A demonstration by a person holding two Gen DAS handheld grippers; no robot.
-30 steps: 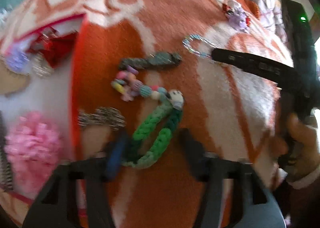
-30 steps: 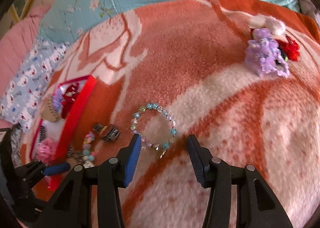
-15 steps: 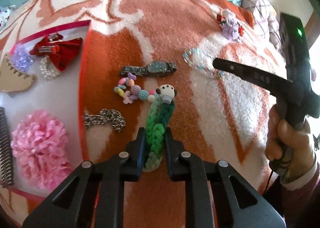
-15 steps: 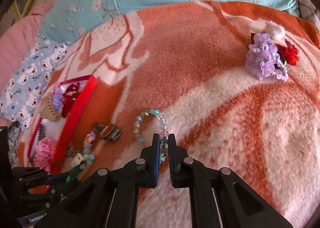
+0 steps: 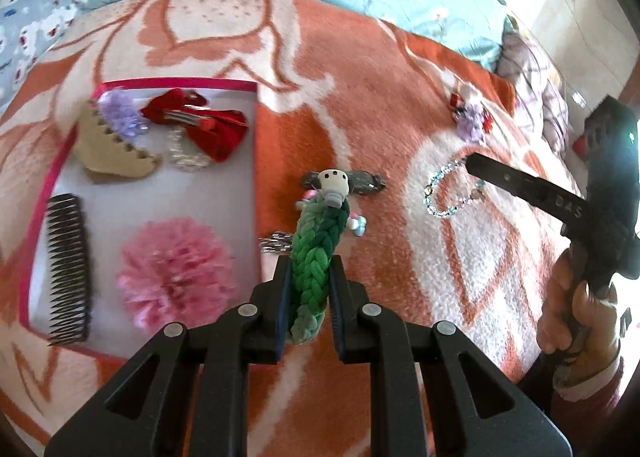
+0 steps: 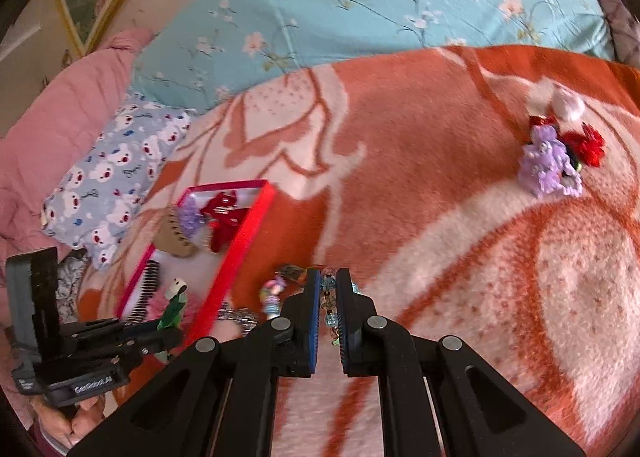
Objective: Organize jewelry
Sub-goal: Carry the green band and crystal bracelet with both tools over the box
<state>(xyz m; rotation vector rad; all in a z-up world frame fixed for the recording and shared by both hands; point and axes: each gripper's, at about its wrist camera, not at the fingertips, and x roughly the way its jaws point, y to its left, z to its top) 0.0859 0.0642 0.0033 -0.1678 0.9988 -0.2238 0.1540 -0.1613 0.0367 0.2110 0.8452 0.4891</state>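
Note:
My left gripper [image 5: 308, 269] is shut on a green braided bracelet [image 5: 316, 249] with a white charm [image 5: 334, 187], lifted above the orange blanket, just right of the red-rimmed tray [image 5: 256, 161]. My right gripper [image 6: 328, 289] is shut on a blue-clear bead bracelet [image 6: 328, 297], which also shows in the left wrist view [image 5: 452, 193] hanging from the right gripper's tip. The tray [image 6: 240, 241] holds a red bow [image 5: 208, 125], a pink pompom [image 5: 176, 273], a black comb [image 5: 68, 269], a tan clip [image 5: 112, 153] and a purple flower [image 5: 122, 117].
On the blanket by the tray lie a watch [image 5: 364, 183], a pastel bead bracelet [image 5: 358, 223] and a silver chain [image 5: 276, 247]. A purple scrunchie with red pieces [image 6: 552, 161] lies far right. Blue floral bedding [image 6: 360, 9] and pillows border the back.
Both grippers closed: the left on the green braided bracelet, the right on the bead bracelet. Both have since lifted their bracelets off the blanket, the left shifting toward the tray.

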